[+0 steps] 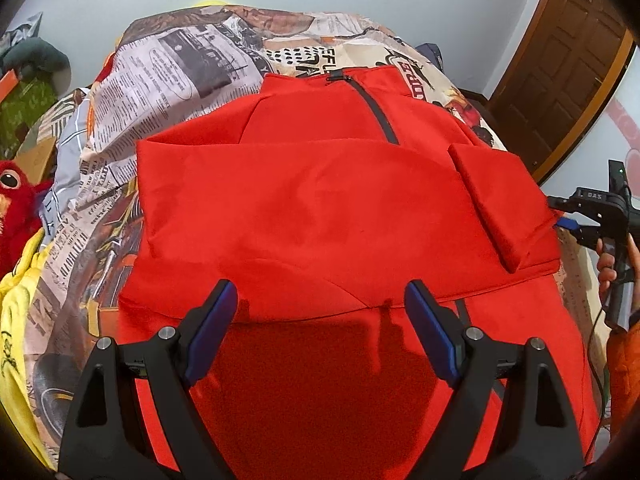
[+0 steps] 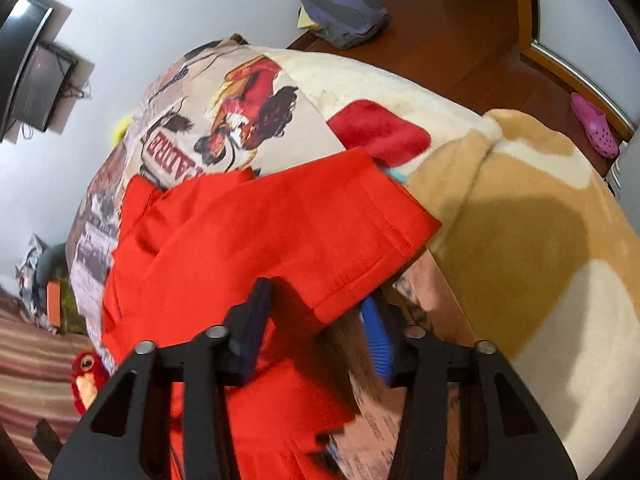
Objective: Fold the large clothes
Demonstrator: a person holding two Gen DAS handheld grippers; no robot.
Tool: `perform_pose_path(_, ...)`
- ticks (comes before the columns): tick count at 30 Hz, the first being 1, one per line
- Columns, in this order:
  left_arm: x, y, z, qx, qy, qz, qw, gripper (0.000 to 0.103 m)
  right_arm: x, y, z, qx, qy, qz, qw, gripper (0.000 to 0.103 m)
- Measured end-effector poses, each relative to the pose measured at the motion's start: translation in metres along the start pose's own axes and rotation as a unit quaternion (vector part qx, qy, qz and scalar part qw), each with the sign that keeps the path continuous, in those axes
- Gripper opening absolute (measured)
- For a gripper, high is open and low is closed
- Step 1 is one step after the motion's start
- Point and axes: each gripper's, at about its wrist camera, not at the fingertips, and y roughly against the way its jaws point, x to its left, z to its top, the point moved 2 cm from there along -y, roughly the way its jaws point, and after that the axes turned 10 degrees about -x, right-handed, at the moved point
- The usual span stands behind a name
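A red zip garment [image 1: 320, 208] lies partly folded on a bed with a newspaper-print cover [image 1: 168, 80]. Its sleeves are folded across the chest, one cuff at the right [image 1: 492, 208]. My left gripper [image 1: 320, 312] is open and empty, hovering over the garment's near half. In the right wrist view the same garment [image 2: 248, 232] lies over the bed's side, and my right gripper [image 2: 316, 320] is open, its blue pads either side of the sleeve's hemmed edge [image 2: 360, 284]. The right gripper also shows at the far right of the left wrist view [image 1: 560, 216].
A red plush bird [image 1: 16, 208] and yellow cloth [image 1: 16, 320] lie at the bed's left. A tan and cream blanket [image 2: 520, 240] covers the bed's end. A wooden door [image 1: 568, 60], a grey bag [image 2: 340, 8] and a pink shoe [image 2: 596, 128] are on the floor side.
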Motion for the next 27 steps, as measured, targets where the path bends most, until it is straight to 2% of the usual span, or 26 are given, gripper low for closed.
perform_pose_path(1, 0.000, 0.000, 0.000, 0.000, 0.000, 0.000, 1.0000, 0.085, 0.000, 0.000, 0.001, -0.007, 0.003, -0.007, 1.000, 0.017)
perform_pose_path(3, 0.002, 0.001, 0.000, -0.003, 0.002, 0.001, 1.0000, 0.085, 0.004, -0.001, 0.003, -0.014, 0.011, -0.019, 1.000, 0.008)
perform_pose_path(9, 0.009, 0.013, 0.002, -0.017, 0.002, 0.004, 0.9998, 0.085, 0.044, 0.028, 0.001, -0.073, 0.081, -0.021, 0.994, 0.006)
perform_pose_path(12, 0.015, 0.023, 0.004, -0.028, 0.004, 0.005, 0.9996, 0.085, 0.075, 0.051, -0.001, -0.091, 0.122, -0.001, 0.988, 0.006)
perform_pose_path(18, 0.034, 0.049, 0.007, -0.055, 0.016, 0.004, 0.9984, 0.085, 0.159, 0.096, -0.010, -0.121, 0.194, 0.067, 0.971, 0.005)
perform_pose_path(23, 0.053, 0.072, 0.005, -0.074, 0.022, 0.010, 0.9970, 0.085, 0.231, 0.105, -0.035, -0.117, 0.243, 0.119, 0.956, 0.005)
perform_pose_path(27, 0.072, 0.085, 0.000, -0.081, 0.022, 0.021, 0.9963, 0.085, 0.279, 0.090, -0.069, -0.079, 0.271, 0.156, 0.947, 0.005)
